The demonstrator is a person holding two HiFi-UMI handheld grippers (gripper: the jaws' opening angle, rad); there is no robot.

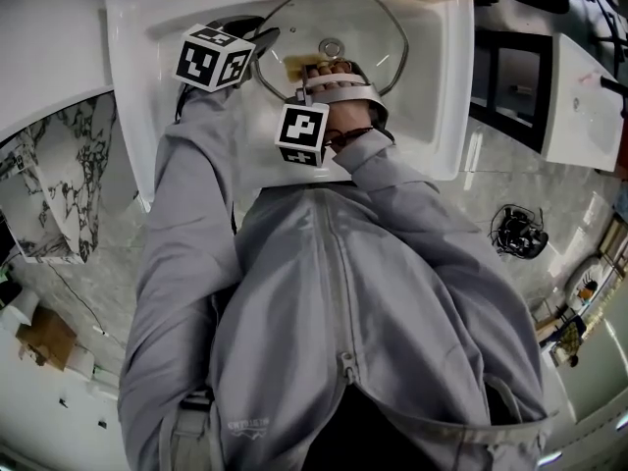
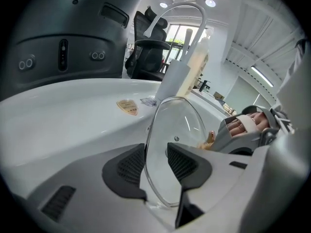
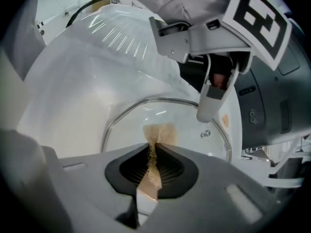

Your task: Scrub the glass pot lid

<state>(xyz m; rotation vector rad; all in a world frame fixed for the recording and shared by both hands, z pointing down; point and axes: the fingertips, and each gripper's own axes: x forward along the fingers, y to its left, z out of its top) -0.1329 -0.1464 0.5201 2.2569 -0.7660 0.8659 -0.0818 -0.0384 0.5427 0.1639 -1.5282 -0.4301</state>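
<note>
- My right claw [image 3: 153, 152] is shut down to a sliver on a thin tan scrub pad [image 3: 154, 171]. The pad stands on edge between the two black ribbed pads.
- Just past the tips, the free end of the scrub pad fans out flat on the glass pot lid [image 3: 184, 125]. It lies on the part nearest me, short of the lid's centre screw [image 3: 205, 134].
- Further out and to the right of those tips, a white finger [image 3: 212, 101] of my other claw comes down at the lid's far rim.
- My left claw [image 2: 154, 154] is about half closed and holds the lid by its edge. The metal rim runs up between the pads, against the pad on the left, and the clear dome bulges toward the pad on the right.
- Seen from the left claw, the lid stands nearly edge-on, and my hand [image 2: 248, 125], strapped into the right claw, sits beyond it to the right.
- Both claws and the lid are down inside the white sink [image 1: 432, 116]. I cannot tell whether the lid touches the bottom.
- Past the left claw's tips, a small tan label [image 2: 127, 107] is stuck on the sink wall.
- Beyond the label, the arched tap [image 2: 187, 8] rises over the back rim.
</note>
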